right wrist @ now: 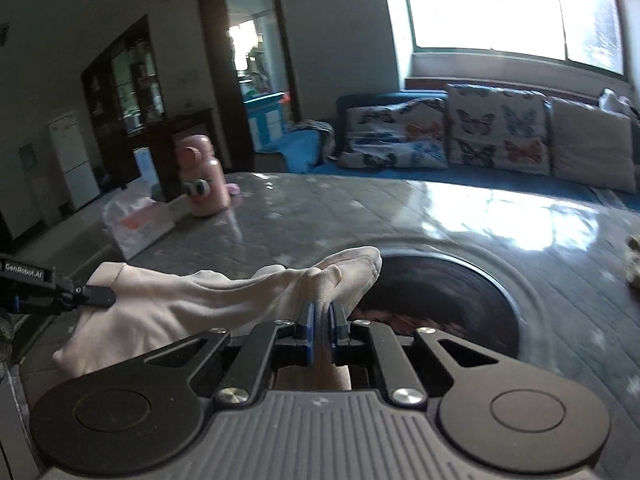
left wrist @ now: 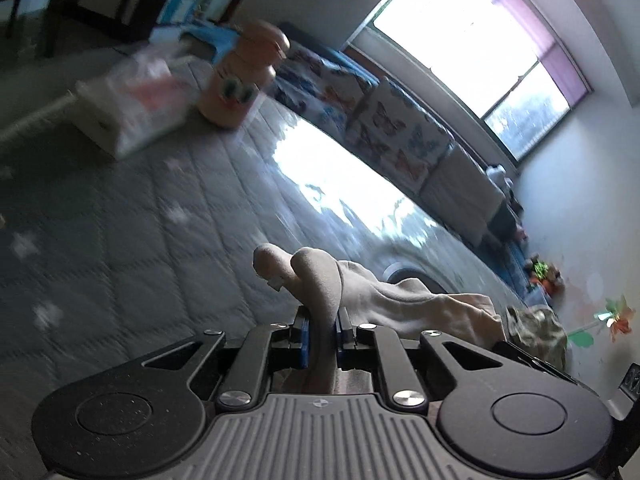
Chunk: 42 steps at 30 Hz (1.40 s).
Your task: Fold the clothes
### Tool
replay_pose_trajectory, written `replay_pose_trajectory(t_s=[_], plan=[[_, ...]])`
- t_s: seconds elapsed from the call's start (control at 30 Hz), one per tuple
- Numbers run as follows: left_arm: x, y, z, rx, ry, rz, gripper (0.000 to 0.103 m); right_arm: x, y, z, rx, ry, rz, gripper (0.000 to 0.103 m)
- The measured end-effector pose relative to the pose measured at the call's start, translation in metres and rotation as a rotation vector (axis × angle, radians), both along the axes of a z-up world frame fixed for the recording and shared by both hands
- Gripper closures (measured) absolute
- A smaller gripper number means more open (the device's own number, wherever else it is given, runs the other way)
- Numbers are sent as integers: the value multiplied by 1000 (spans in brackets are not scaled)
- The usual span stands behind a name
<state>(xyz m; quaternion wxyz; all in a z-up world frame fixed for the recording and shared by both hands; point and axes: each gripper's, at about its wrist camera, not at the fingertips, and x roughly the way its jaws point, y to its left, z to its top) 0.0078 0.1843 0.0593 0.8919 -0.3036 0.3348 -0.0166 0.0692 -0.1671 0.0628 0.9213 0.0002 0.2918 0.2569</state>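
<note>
My left claw (left wrist: 323,326) and my right claw (right wrist: 321,322) each grasp one end of the pale pink garment (right wrist: 192,300), lifted over the quilted table (right wrist: 400,208). Next, I think, I must bring both ends together evenly.

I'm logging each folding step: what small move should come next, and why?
Probably lower both grippers to lay the pale garment flat on the quilted table: the left gripper and right gripper each pinch it, bunched between them.
</note>
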Motion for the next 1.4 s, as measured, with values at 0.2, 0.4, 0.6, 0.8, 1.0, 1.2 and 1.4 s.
replay_pose_trajectory(t_s=[0.2, 0.4, 0.6, 0.8, 1.0, 1.2, 1.4], plan=[[3, 37, 13, 28, -11, 73, 90, 23, 50, 9, 22, -7, 59, 96], [14, 68, 17, 42, -6, 136, 90, 46, 86, 5, 23, 8, 99, 96], [24, 86, 1, 42, 34, 163, 90, 67, 109, -11, 6, 43, 111, 96], [32, 94, -20, 50, 96, 182, 90, 79, 119, -33, -29, 92, 104, 96], [34, 97, -35, 64, 134, 198, 88, 88, 122, -46, -55, 127, 82, 96], [34, 99, -39, 102, 148, 214, 84, 92, 125, -51, -69, 141, 77, 95], [33, 100, -34, 165, 147, 250, 66, 92, 126, -50, -84, 124, 66, 91]])
